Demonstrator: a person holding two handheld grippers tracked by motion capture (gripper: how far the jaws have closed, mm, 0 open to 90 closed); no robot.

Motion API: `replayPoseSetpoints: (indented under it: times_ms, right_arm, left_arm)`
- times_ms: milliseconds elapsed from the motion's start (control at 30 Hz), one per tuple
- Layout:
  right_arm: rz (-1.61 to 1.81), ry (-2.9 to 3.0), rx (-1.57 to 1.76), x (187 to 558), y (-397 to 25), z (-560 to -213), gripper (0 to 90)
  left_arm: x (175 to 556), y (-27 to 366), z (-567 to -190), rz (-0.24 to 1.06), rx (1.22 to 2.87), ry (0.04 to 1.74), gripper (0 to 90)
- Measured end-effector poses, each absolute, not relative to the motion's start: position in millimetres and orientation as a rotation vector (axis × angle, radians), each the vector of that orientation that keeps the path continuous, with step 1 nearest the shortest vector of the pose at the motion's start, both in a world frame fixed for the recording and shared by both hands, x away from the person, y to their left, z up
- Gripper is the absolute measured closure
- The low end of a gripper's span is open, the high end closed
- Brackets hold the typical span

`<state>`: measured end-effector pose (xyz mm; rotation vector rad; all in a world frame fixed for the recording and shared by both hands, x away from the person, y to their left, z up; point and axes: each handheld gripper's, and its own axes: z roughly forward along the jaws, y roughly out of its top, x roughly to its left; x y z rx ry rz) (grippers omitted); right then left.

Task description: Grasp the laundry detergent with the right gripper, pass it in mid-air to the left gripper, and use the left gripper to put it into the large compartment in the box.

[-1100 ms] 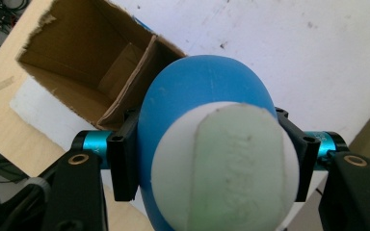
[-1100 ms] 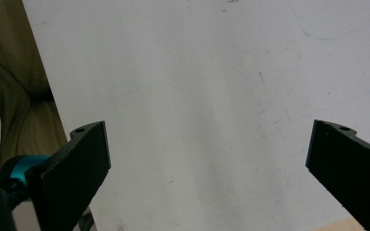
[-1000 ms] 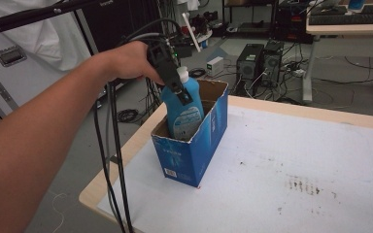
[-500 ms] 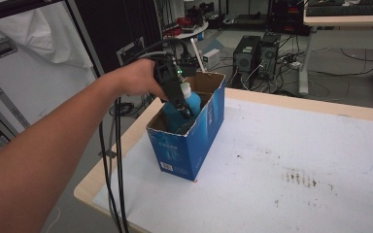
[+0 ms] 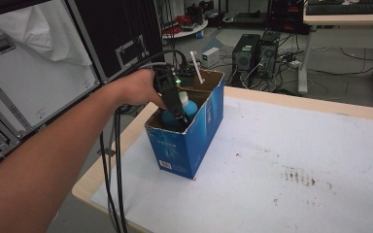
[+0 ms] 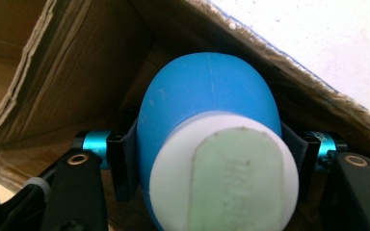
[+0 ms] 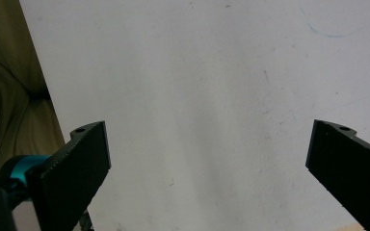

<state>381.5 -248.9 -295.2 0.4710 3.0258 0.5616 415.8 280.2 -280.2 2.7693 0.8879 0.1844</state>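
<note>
Blue bottle (image 6: 207,96), white cap (image 6: 224,173); blue box (image 5: 187,141), brown inside.

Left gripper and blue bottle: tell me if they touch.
Touching. In the left gripper view, the left gripper has both jaws pressed against the blue bottle.

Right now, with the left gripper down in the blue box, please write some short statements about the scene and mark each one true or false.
1. The left gripper is shut on the blue bottle. True.
2. The blue bottle stands on the white table cover, outside the box. False: it is inside the blue cardboard box.
3. The right gripper holds a white straw. False: its jaws stand wide apart with nothing between them, above a white surface.
4. The bottle has a white cap. True.
5. The box lies flat on its side. False: it stands with its opening up.
</note>
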Motion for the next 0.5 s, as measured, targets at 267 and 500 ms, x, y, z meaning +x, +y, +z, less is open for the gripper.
replayPoseSetpoints:
  times_ms: [267,500]
  right_arm:
    - [0.562,3.021,0.452,380.1,-247.9,-294.7,0.9]
    - [0.563,3.012,0.456,380.1,-248.6,-293.9,0.9]
  left_arm:
    - [414.2,283.4,-281.8,0.226,2.701,0.931,32.5]
    - [413.5,290.6,-274.8,0.219,2.625,0.973,23.8]
